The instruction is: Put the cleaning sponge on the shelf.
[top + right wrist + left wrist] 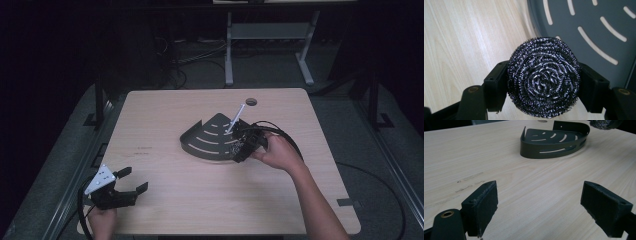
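Sitting at the near edge of the tabletop (165, 200), at about seven o'clock, the left tongs (131, 180) are resting low in the person's left hand (102, 221), their padded jaws spread wide with nothing between them. In the left gripper view those jaws are framing bare wood, and the dark corner rack (554, 142) is lying well beyond them toward one o'clock.

Farther in, near the middle of the tabletop and a little toward three o'clock, the right hand (277, 152) is holding the right tongs (239, 150) at the near right edge of the rack (212, 137). These tongs are clamping a round steel scrubber (543, 76) from both sides, the pads pressing into its coiled wire. In the right gripper view the scrubber is hanging over the rack's rim, with pale wood at nine o'clock and the slotted rack floor (599, 30) at one o'clock.

Beyond that, a thin white stick (235, 119) is leaning up out of the rack toward twelve o'clock.
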### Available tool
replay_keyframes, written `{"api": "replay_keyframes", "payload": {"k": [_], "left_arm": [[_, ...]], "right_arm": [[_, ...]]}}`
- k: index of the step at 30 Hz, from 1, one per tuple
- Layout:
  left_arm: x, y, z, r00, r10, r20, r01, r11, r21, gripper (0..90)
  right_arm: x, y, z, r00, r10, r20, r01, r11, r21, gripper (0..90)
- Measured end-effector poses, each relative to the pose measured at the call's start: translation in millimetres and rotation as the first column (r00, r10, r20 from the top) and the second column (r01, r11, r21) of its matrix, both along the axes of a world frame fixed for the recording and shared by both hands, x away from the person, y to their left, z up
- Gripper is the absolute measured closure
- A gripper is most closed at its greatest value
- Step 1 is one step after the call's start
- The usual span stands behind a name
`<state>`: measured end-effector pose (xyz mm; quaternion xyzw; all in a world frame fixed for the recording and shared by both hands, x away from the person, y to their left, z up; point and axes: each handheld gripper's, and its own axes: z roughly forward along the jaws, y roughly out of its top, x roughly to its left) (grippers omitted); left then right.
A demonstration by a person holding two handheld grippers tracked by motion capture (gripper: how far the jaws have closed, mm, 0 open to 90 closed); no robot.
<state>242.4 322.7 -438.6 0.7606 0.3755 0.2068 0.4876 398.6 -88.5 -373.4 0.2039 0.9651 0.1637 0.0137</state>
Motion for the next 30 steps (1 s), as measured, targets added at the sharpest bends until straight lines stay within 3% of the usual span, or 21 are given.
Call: {"api": "replay_keyframes", "payload": {"k": [17,19,21,30], "left_arm": [[0.5,0.5,-0.1,1.0,-0.001,-0.001,0.001,1.0,-0.003,13.7],[0.4,0.6,-0.2,1.0,0.002,0.0,-0.002,1.0,-0.005,13.7],[0.5,0.6,-0.2,1.0,0.001,0.0,-0.001,1.0,-0.005,13.7],[0.6,1.6,-0.1,1.0,0.001,-0.001,-0.001,1.0,-0.004,13.7]], "right_arm": [[22.2,10.6,7.8,1.0,0.0,-0.001,0.0,1.0,0.008,32.1],[27.0,10.8,5.8,0.9999,-0.004,-0.012,0.004,1.0,0.024,32.1],[32.8,12.4,2.4,0.9999,-0.012,-0.011,0.012,1.0,-0.004,32.1],[51.6,17.4,-6.0,0.9991,-0.035,-0.025,0.035,0.999,0.003,32.1]]}}
